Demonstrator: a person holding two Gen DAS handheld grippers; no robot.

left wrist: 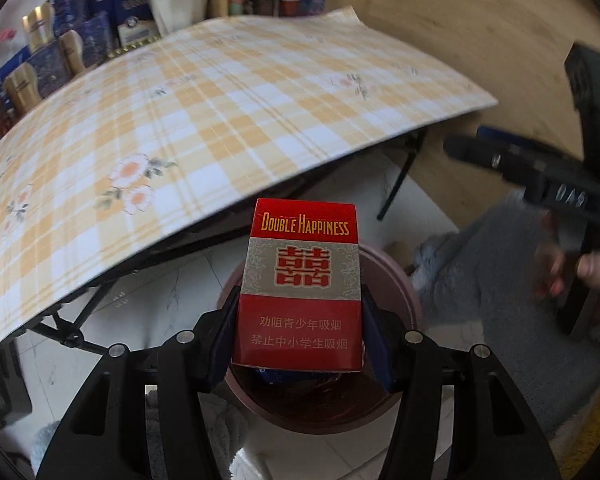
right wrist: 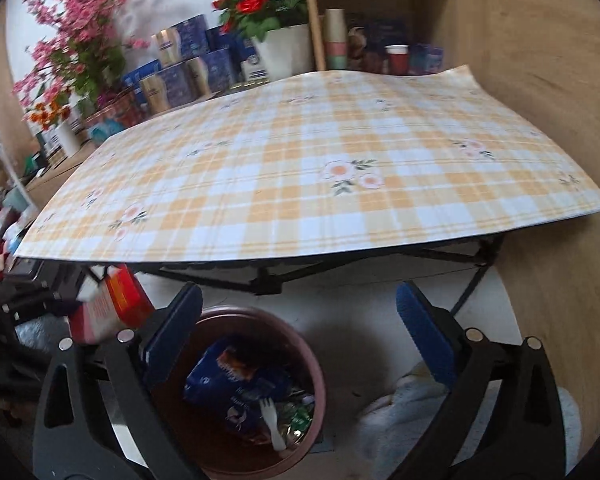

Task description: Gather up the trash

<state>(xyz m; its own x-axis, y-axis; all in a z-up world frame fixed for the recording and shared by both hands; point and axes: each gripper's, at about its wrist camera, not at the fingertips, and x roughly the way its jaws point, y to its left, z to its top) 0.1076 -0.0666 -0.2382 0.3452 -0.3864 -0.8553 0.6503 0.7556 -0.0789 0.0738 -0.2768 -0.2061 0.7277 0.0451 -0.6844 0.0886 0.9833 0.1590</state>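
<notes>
Red and grey card makes up the cigarette pack [left wrist: 300, 286], printed "Double Happiness", which stands upright with its flanks pinched between the two blue-padded fingers of the left gripper [left wrist: 300, 316]. From the left wrist view the pack hangs directly above the mouth of a round maroon trash bin [left wrist: 396, 280], whose rim shows around the pack from 3 o'clock down to 6 o'clock. From the right wrist view the same pack [right wrist: 108, 308] appears at 9 o'clock of the bin [right wrist: 316, 364], tilted and blurred. Inside the bin lie a blue wrapper [right wrist: 236, 380], a white plastic fork [right wrist: 272, 424] and some green scraps.

The right gripper [right wrist: 300, 328] has its fingers spread wide apart with nothing between them, above the bin's 3 o'clock side; seen from the left wrist, its black body [left wrist: 548, 184] sits at 2 o'clock of the pack.

Beyond the bin, at 12 o'clock, a folding table carries a yellow-and-white plaid tablecloth [right wrist: 300, 168] with flower prints. Behind that stand blue boxes [right wrist: 216, 64], a white pot of red roses [right wrist: 288, 52] and pink blossoms [right wrist: 76, 28].
</notes>
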